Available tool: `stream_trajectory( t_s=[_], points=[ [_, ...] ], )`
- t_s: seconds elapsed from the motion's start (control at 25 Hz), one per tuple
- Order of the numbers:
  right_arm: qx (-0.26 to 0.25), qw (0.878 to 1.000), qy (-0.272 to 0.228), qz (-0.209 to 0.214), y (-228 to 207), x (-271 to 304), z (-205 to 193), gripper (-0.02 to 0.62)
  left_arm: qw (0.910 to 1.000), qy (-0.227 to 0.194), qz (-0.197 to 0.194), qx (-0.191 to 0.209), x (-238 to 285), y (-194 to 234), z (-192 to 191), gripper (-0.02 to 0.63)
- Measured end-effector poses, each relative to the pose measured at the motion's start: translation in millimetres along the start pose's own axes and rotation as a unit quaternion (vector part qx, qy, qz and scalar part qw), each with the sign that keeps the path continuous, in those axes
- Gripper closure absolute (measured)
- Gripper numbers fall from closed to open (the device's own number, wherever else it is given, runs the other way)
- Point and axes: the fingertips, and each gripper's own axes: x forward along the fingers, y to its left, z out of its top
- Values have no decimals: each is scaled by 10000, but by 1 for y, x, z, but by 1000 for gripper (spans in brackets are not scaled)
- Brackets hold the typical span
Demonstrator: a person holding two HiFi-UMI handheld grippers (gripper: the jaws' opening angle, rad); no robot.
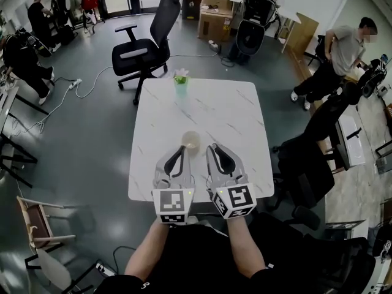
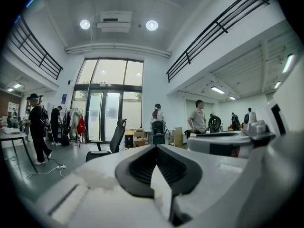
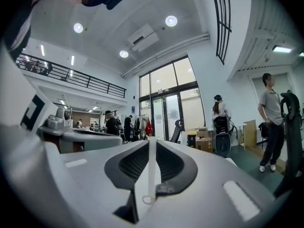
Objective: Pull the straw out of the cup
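In the head view a pale, translucent cup [image 1: 191, 141] stands on the white marble table [image 1: 233, 112], just beyond and between my two grippers. My left gripper [image 1: 182, 148] [image 2: 156, 147] is level, its jaw tips meeting with nothing between them; its own view does not show the cup. My right gripper [image 1: 212, 147] [image 3: 152, 140] is shut on a thin white straw [image 3: 150, 175]. The straw lies lengthwise between the black pads, its open end toward the camera. In the right gripper view the cup is hidden, and in the head view the straw is too thin to make out.
A small potted plant [image 1: 181, 82] stands at the table's far edge. A black office chair [image 1: 144, 48] is behind the table, and another dark chair [image 1: 306, 164] is at its right. Several people stand around the room, and cardboard boxes [image 1: 214, 17] are at the back.
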Motion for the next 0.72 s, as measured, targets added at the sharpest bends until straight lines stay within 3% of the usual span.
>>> stream_trajectory(
  t_s=[0.28,0.72],
  points=[
    [106,9999,36,61,0,-9,-7,551,9999,43,162,35,-8,-5,-6,604],
    [162,9998,66,62,-3,-20,-10,550,9997,69,92,207,-13,-23,-7,604]
  ],
)
